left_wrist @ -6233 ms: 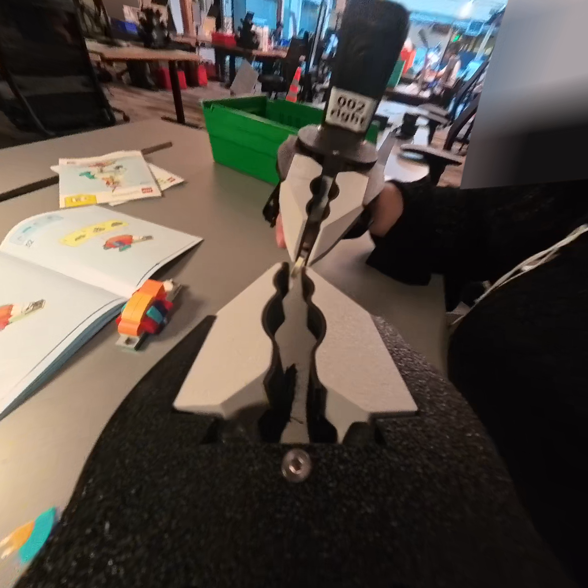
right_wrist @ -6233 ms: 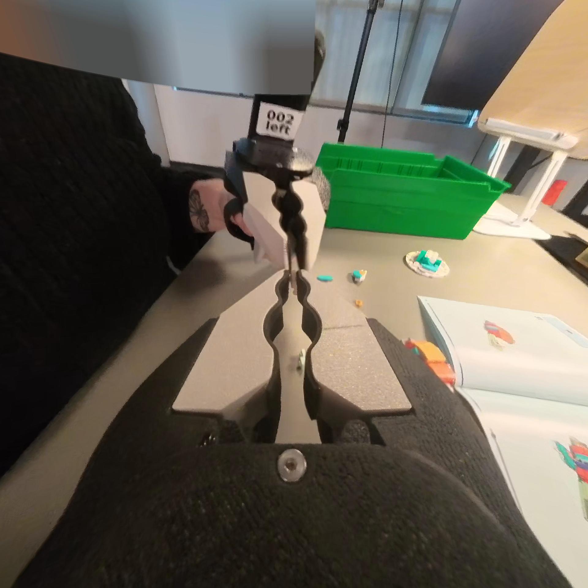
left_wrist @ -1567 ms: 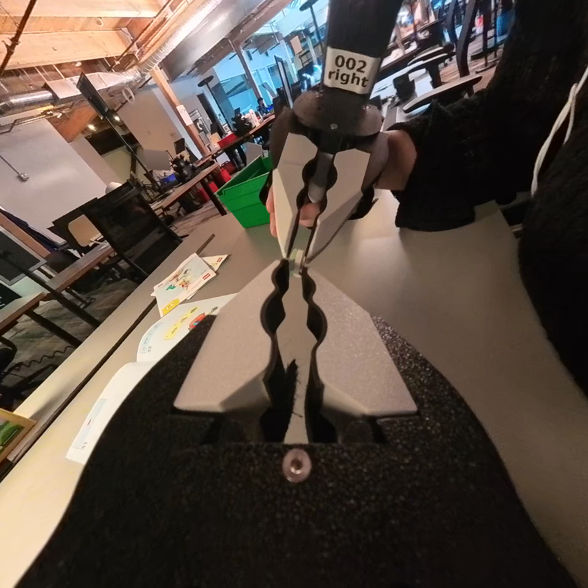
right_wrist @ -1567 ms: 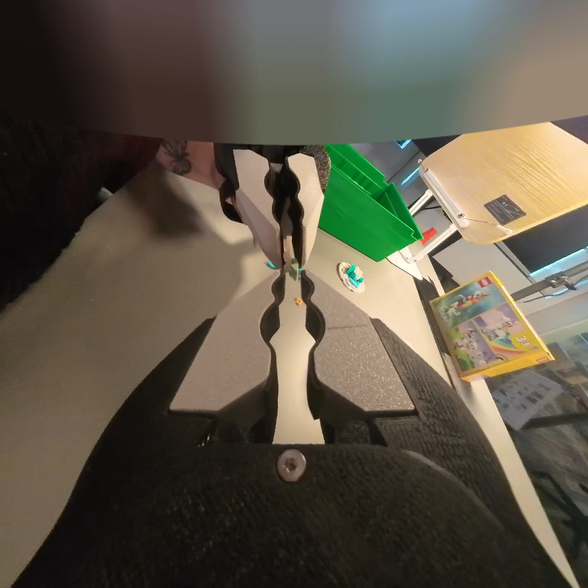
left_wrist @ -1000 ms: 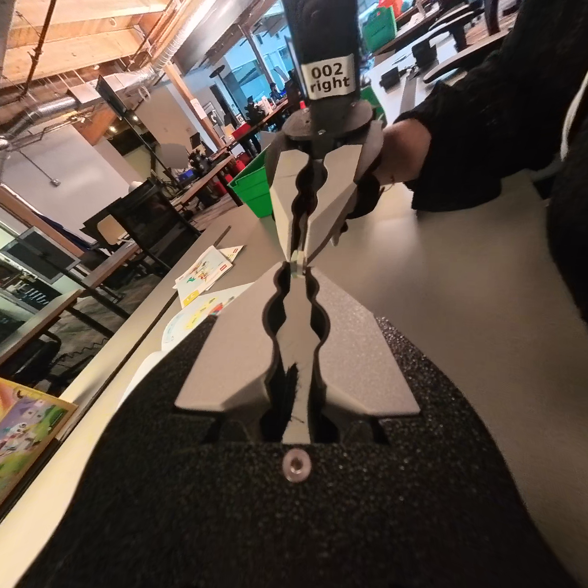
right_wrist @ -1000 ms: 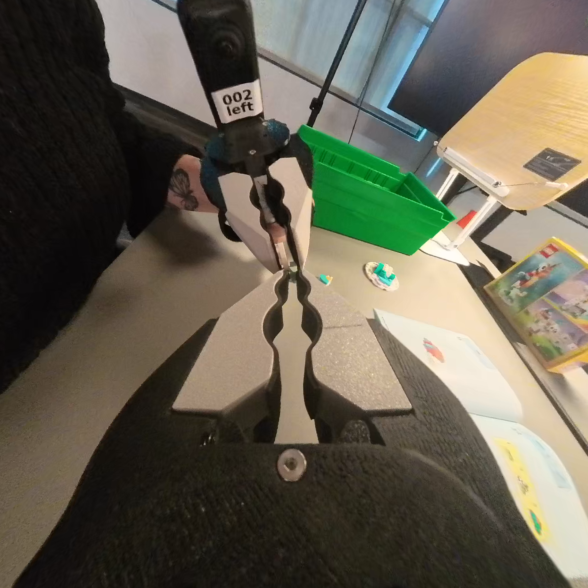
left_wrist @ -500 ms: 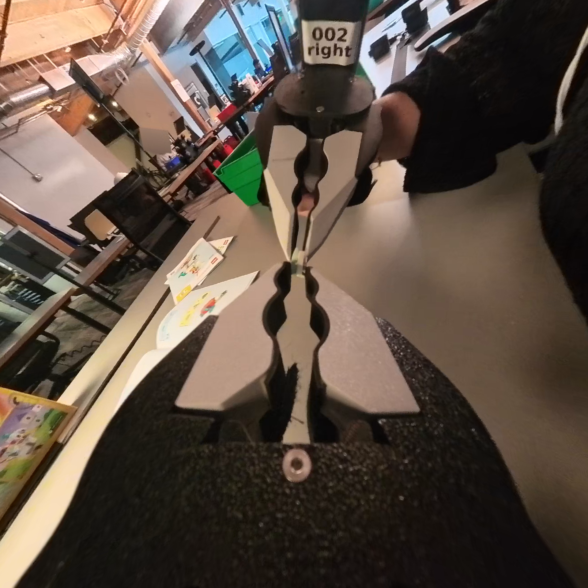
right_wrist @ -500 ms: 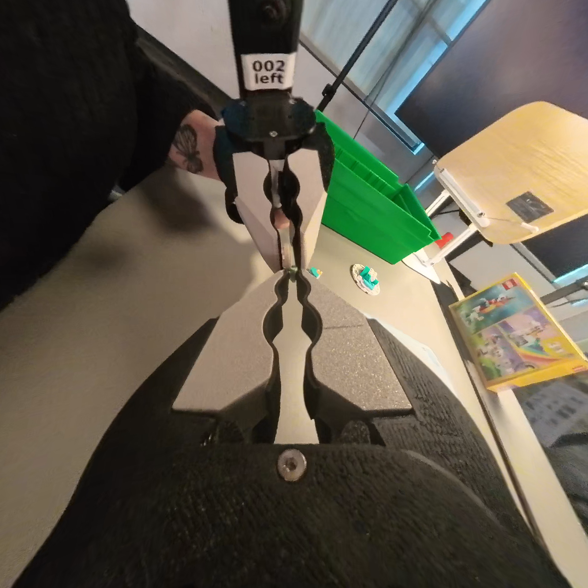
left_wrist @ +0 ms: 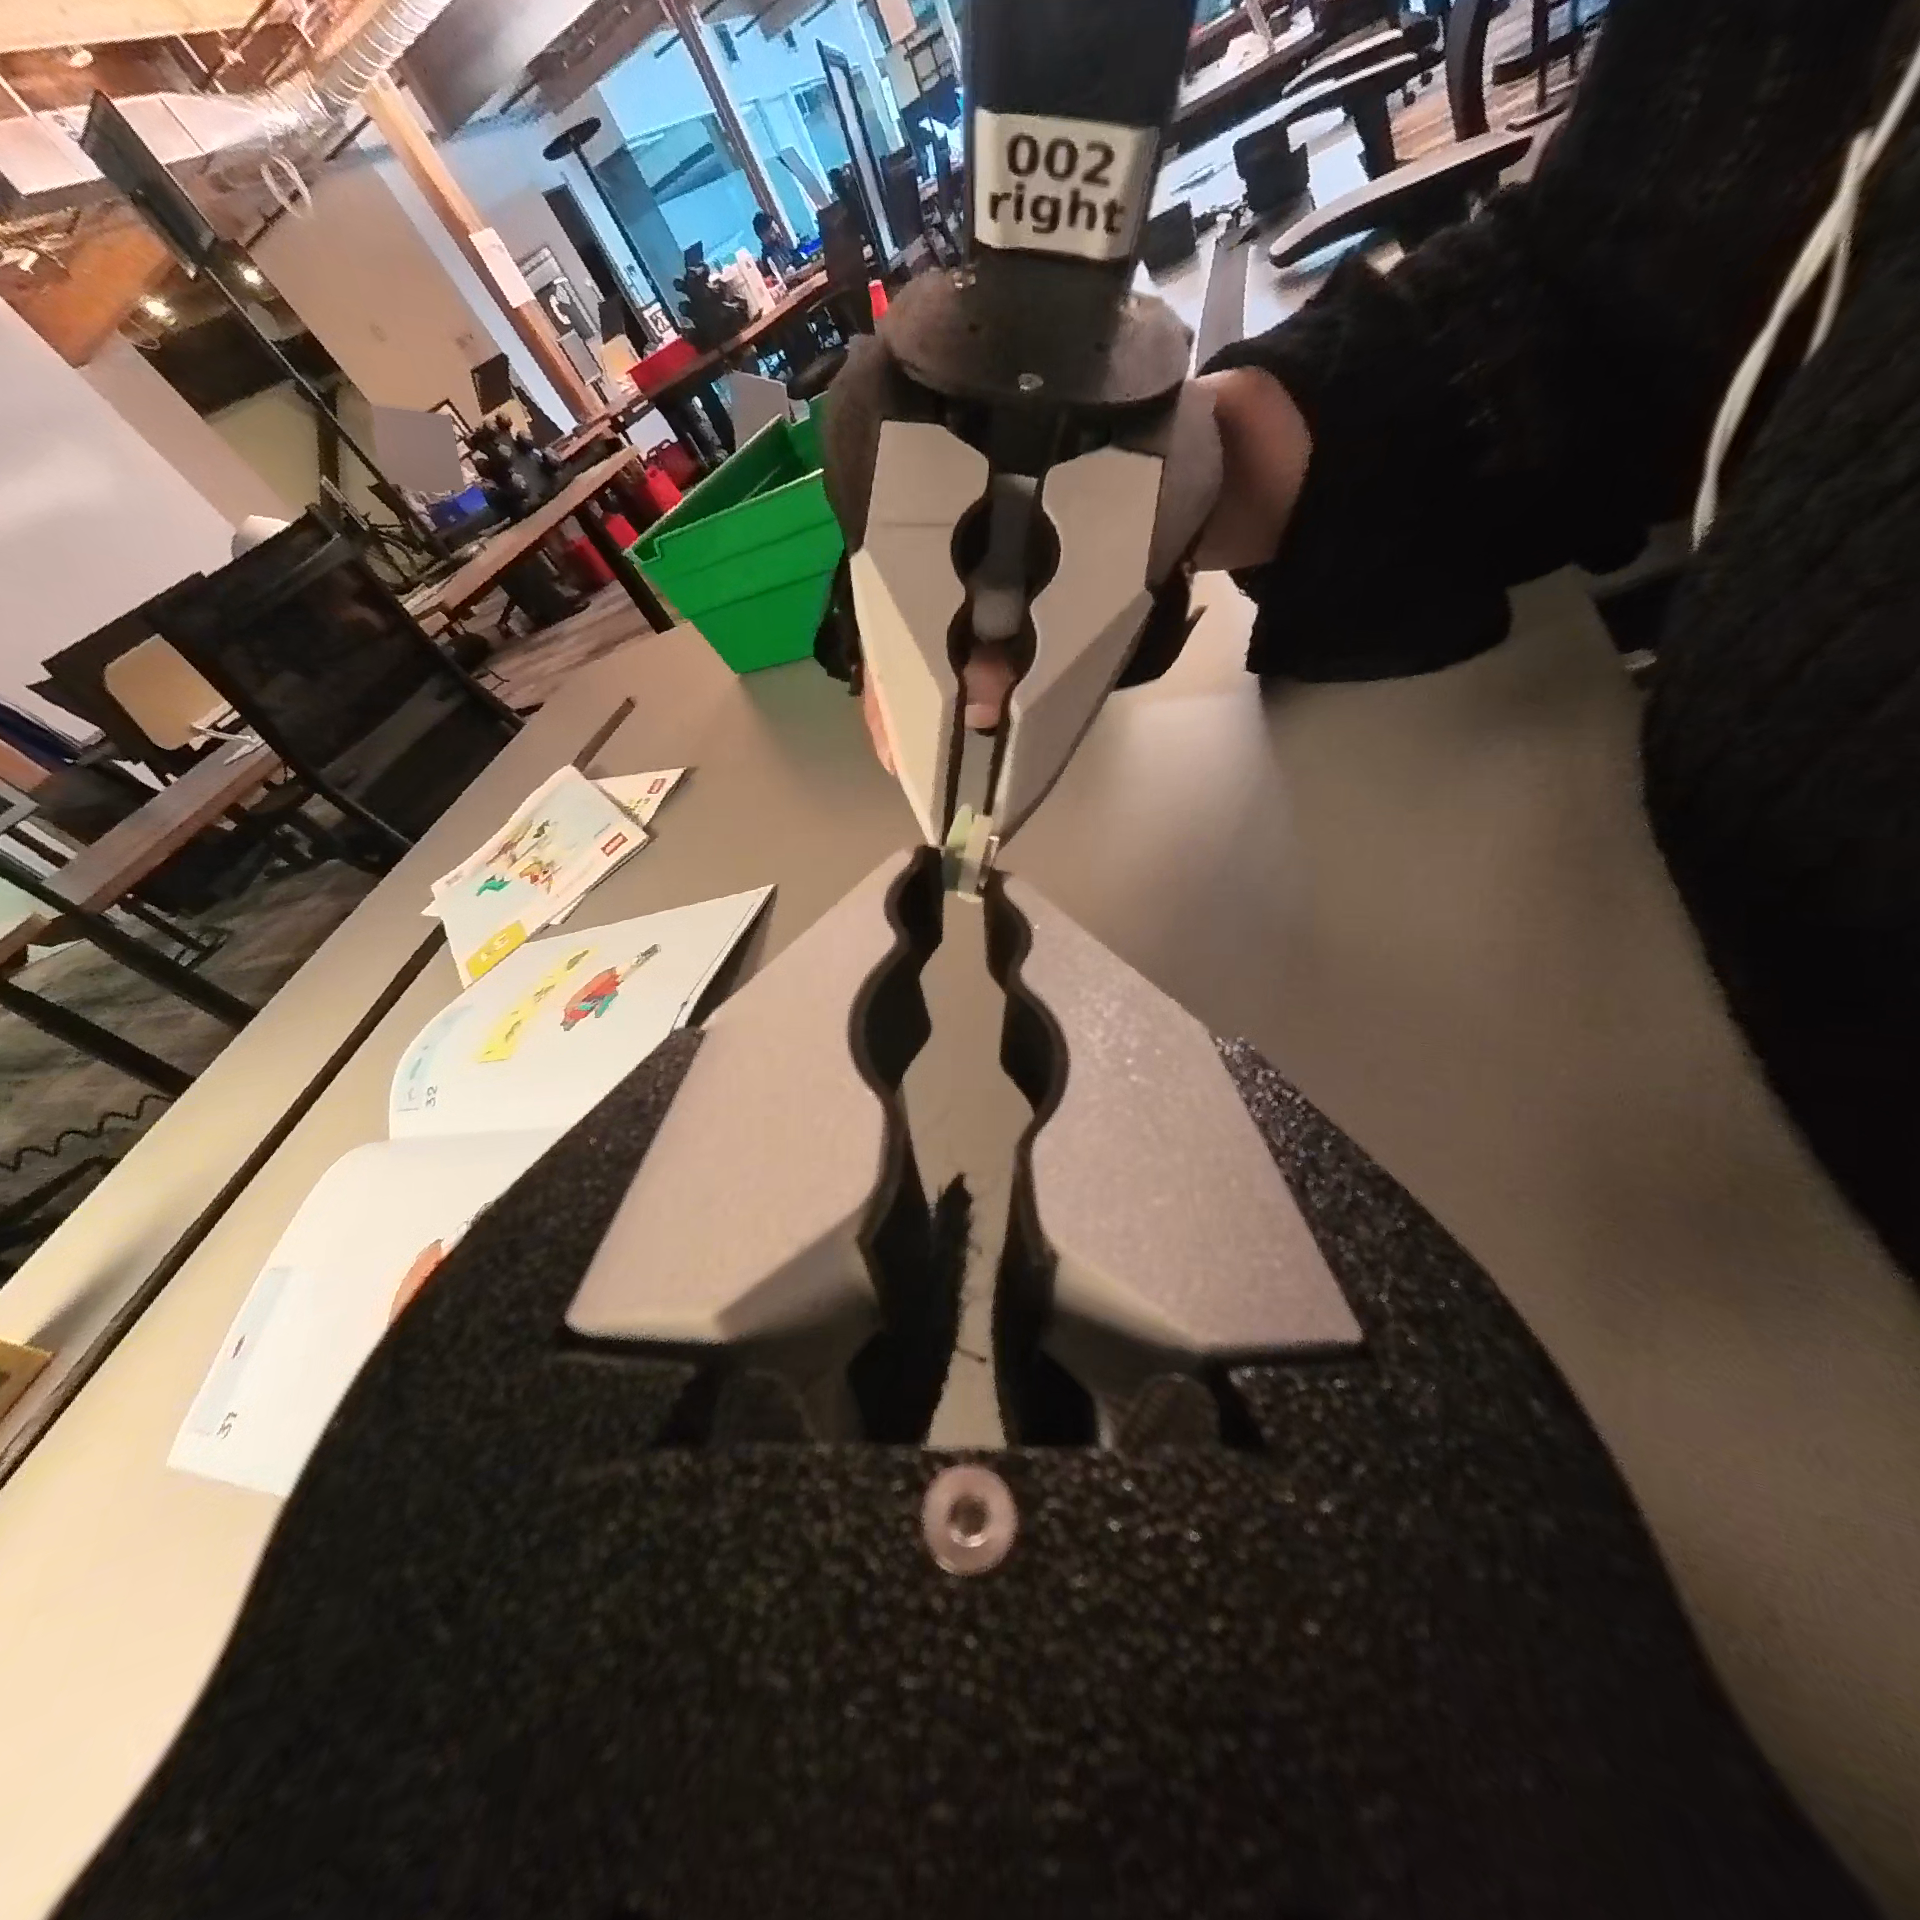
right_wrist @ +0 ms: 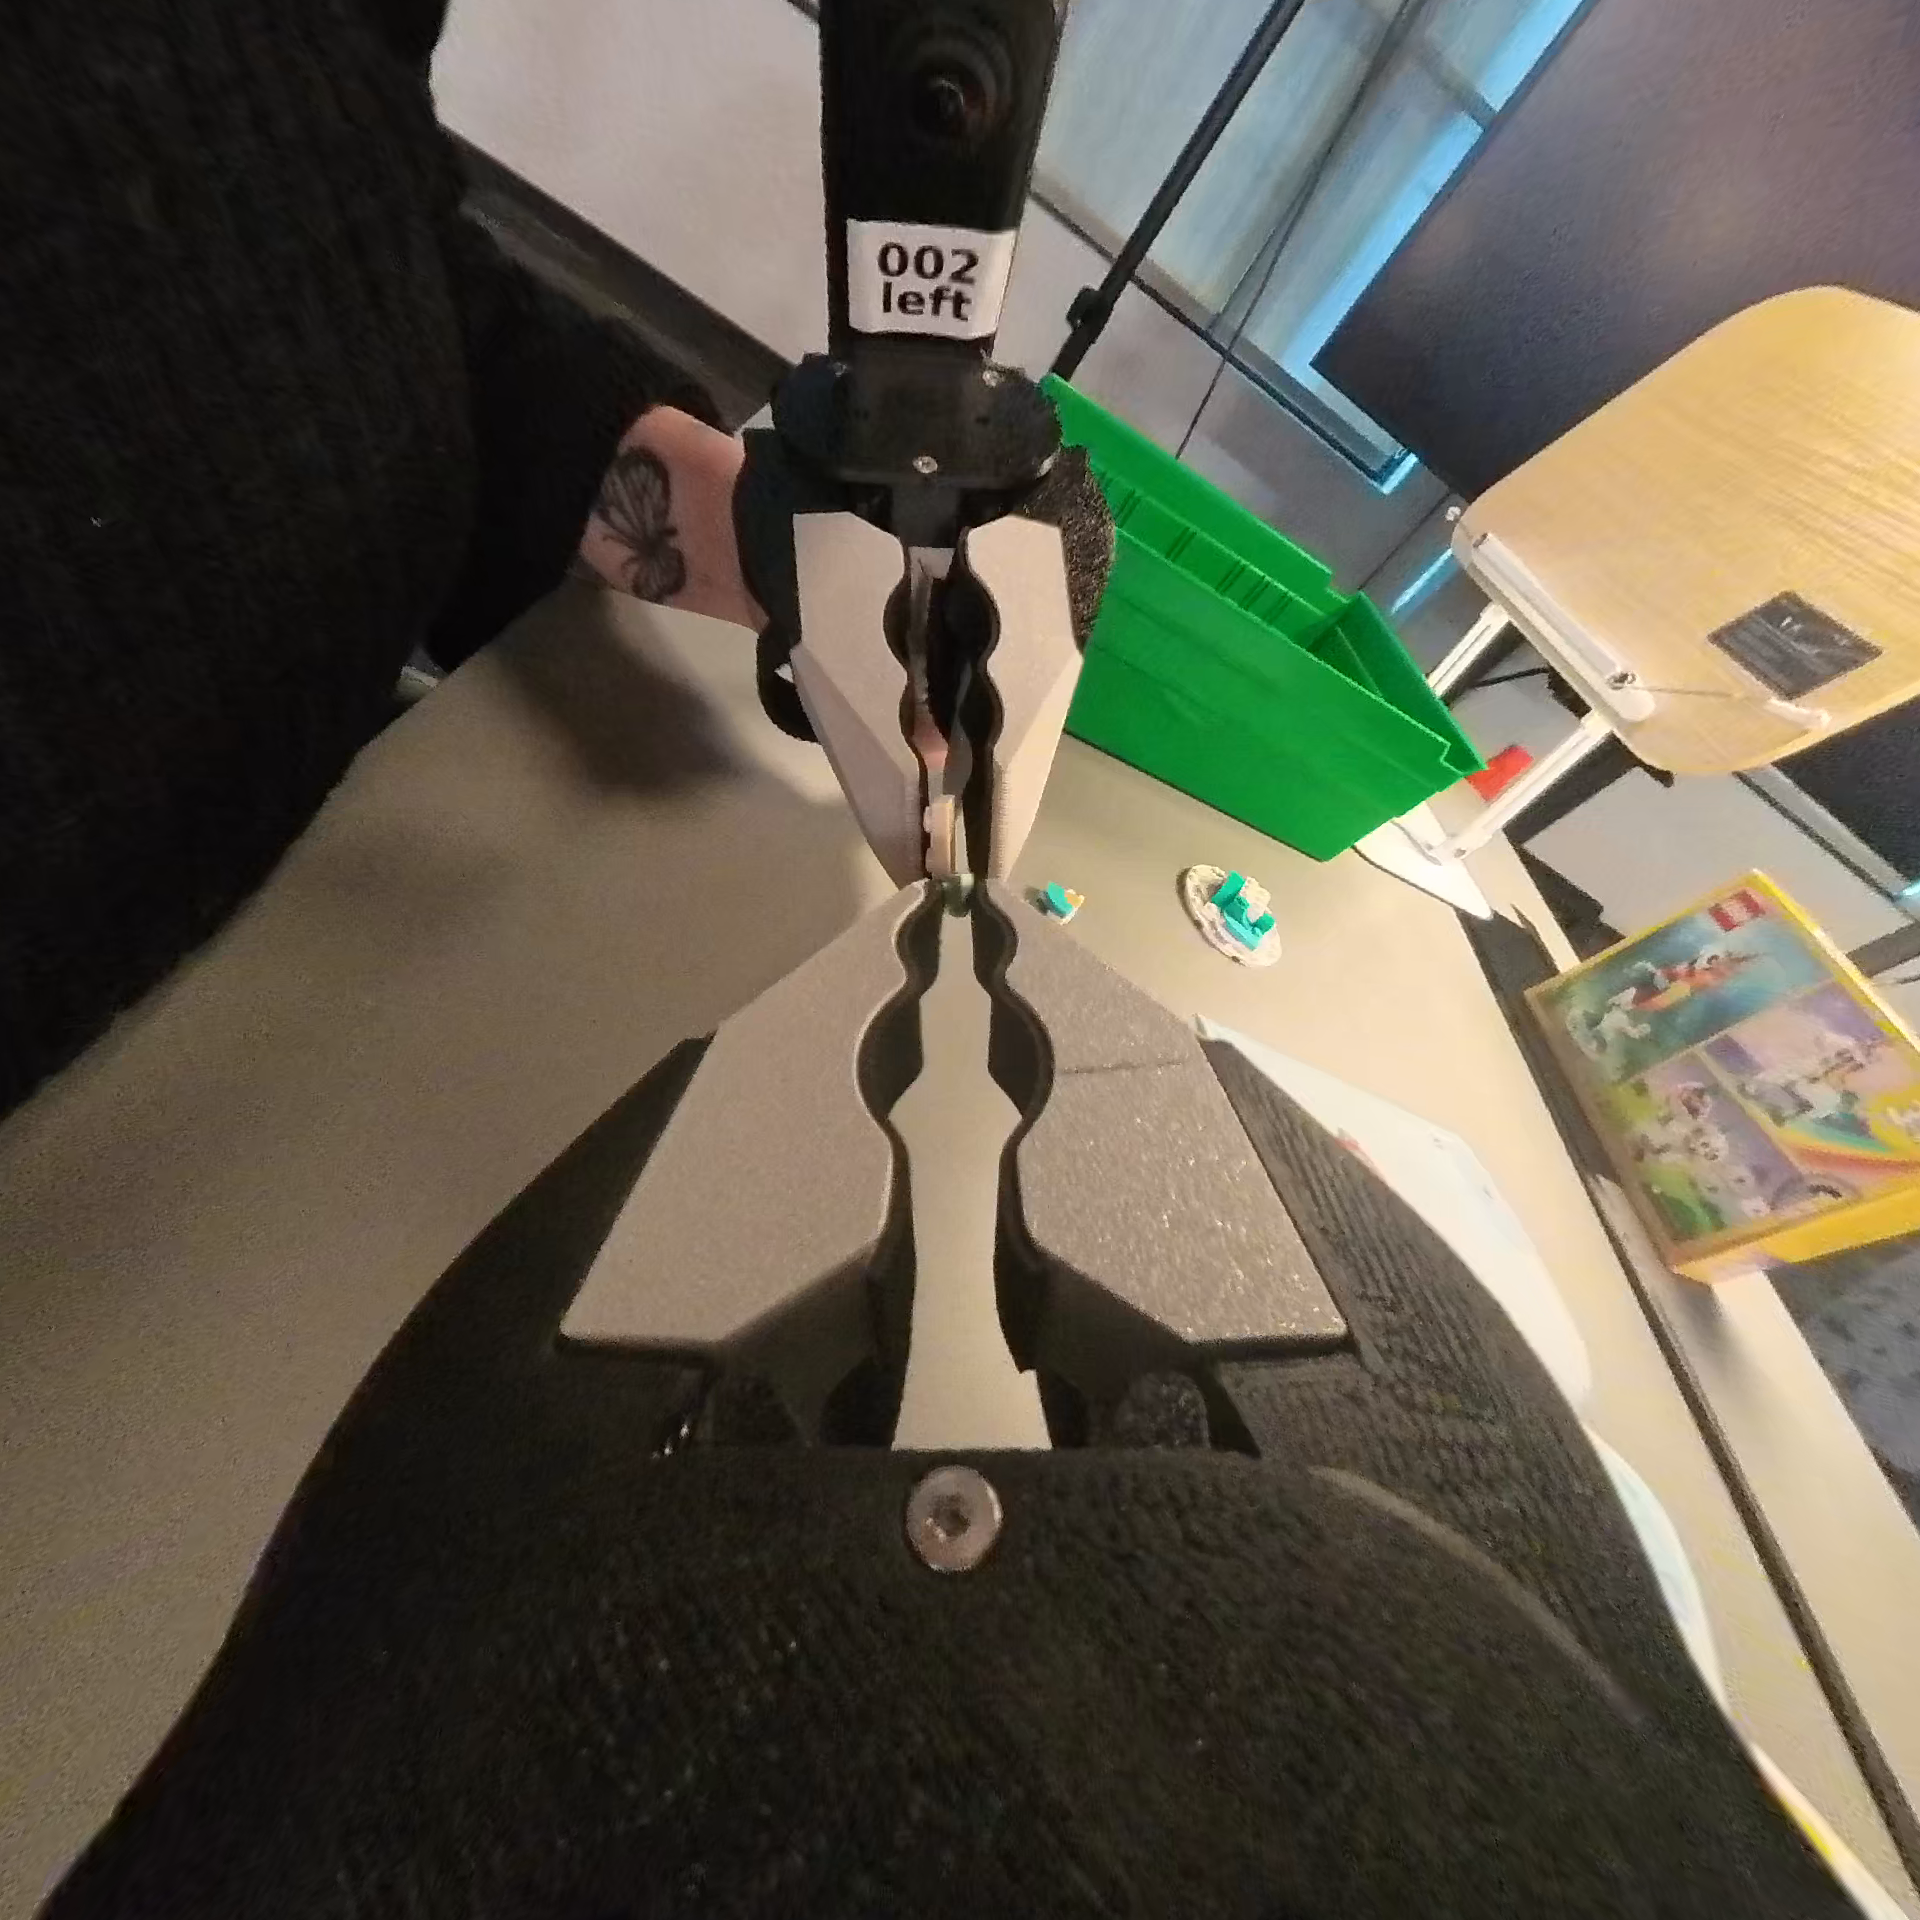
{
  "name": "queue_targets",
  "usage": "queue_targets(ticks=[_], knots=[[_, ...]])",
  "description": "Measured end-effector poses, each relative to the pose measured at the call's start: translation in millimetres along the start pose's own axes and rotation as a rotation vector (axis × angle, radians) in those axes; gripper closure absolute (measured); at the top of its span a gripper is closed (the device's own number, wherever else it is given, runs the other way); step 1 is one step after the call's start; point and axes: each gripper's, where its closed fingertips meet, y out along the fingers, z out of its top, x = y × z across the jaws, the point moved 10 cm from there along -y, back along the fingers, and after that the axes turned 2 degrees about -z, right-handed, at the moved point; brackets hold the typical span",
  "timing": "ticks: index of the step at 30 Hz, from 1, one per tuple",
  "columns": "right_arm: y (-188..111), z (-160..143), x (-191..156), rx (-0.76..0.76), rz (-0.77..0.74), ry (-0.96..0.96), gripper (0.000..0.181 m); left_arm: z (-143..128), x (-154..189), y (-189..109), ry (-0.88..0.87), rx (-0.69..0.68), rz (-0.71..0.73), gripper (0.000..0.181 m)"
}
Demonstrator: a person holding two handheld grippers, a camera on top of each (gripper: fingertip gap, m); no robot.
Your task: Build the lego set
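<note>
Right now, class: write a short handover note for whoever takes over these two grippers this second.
Left gripper: shut on a white round piece.
Right gripper: shut on a small green piece.
The pieces meet tip to tip above the table; I cannot tell whether they are joined.
On the table: round teal-topped sub-build, loose teal piece, open booklet.
Left: probably seat the pair, then follow the booklet.

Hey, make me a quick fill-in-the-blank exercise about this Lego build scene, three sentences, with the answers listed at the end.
1. The left gripper and the right gripper meet tip to tip above the ____.
2. The bin behind them is ____ in colour.
3. The open instruction booklet lies ____ on the table.

Missing words: table; green; flat
</note>
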Motion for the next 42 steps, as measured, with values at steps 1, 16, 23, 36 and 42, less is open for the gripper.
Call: queue_targets(ticks=[1, 16, 23, 36, 42], knots=[[-0.2, 0.1, 0.4, -0.001, 0.001, 0.008, 0.177, 0.4, -0.2, 0.2, 0.006, 0.001, 0.001, 0.175], [-1.4, 4.7, -3.1, 0.103, 0.052, 0.004, 0.178, 3.5, 6.6, 5.8, 0.066, 0.000, -0.009, 0.174], [-3.2, 5.7, -3.4, 0.067, 0.047, -0.029, 0.178, 3.8, 6.7, 6.1, 0.083, -0.002, 0.003, 0.177], [-4.4, 3.9, -4.7, 0.019, 0.066, -0.048, 0.178, 2.5, 7.2, 3.9, 0.048, -0.001, -0.030, 0.177], [-5.2, 4.9, -8.6, -0.029, 0.067, -0.134, 0.178, -2.1, 7.5, 5.7, -0.042, 0.017, -0.057, 0.177]])
